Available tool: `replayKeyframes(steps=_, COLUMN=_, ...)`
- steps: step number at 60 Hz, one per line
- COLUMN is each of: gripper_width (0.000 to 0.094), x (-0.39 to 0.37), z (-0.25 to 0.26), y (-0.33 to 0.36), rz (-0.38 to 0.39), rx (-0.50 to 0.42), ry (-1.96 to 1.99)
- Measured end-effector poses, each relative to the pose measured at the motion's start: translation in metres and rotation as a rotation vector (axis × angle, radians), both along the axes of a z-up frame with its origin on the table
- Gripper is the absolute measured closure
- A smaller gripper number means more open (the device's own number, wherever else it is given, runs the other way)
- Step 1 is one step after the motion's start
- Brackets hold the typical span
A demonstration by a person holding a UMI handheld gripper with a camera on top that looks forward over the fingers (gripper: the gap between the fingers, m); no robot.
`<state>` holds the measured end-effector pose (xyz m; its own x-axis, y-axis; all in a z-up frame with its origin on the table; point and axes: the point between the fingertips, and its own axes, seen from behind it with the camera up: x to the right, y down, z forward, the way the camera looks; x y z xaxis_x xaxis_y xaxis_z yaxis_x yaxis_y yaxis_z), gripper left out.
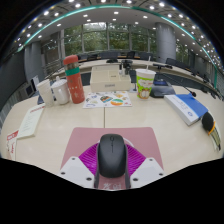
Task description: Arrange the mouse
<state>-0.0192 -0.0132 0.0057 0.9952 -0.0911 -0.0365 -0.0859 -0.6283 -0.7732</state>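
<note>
A black computer mouse [112,153] sits between my two fingers, its scroll wheel pointing away from me. The magenta pads [89,160] press against both of its sides, so my gripper [112,166] is shut on it. Under and ahead of the mouse a pale pink rectangular mat [135,138] lies on the light table. I cannot tell whether the mouse rests on the mat or is held just above it.
Beyond the mat lie coloured papers [108,99]. To the left stand an orange bottle [73,78] and a white mug [60,92]. A green-and-white cup [145,82] and a blue book [188,106] are to the right. More desks and chairs stand behind.
</note>
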Motion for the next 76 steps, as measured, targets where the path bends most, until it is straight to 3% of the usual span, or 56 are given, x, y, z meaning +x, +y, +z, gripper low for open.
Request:
replayKeyframes(steps=9, gripper_width=0.0423, x=0.001, z=-0.014, y=-0.004, rz=0.004, rx=-0.032, ry=0.015)
replayKeyframes(steps=15, gripper_width=0.0063, x=0.004, z=0.005, y=-0.016, rz=0.0, rx=-0.03, ry=-0.015)
replayKeyframes(steps=27, gripper_width=0.0078, x=-0.007, z=0.08, y=-0.071, rz=-0.008, rx=0.017, ry=-0.048)
replayKeyframes(steps=42, gripper_width=0.0077, x=-0.044, z=0.169, y=-0.203, rz=-0.042, rx=0.074, ry=-0.104)
replayKeyframes(steps=56, gripper_width=0.0078, x=-0.072, z=0.196, y=-0.303, rz=-0.06, rx=0.089, ry=-0.144)
replayKeyframes(steps=76, gripper_width=0.0078, x=-0.077, z=0.206, y=-0.336, rz=-0.07, rx=0.097, ry=-0.141)
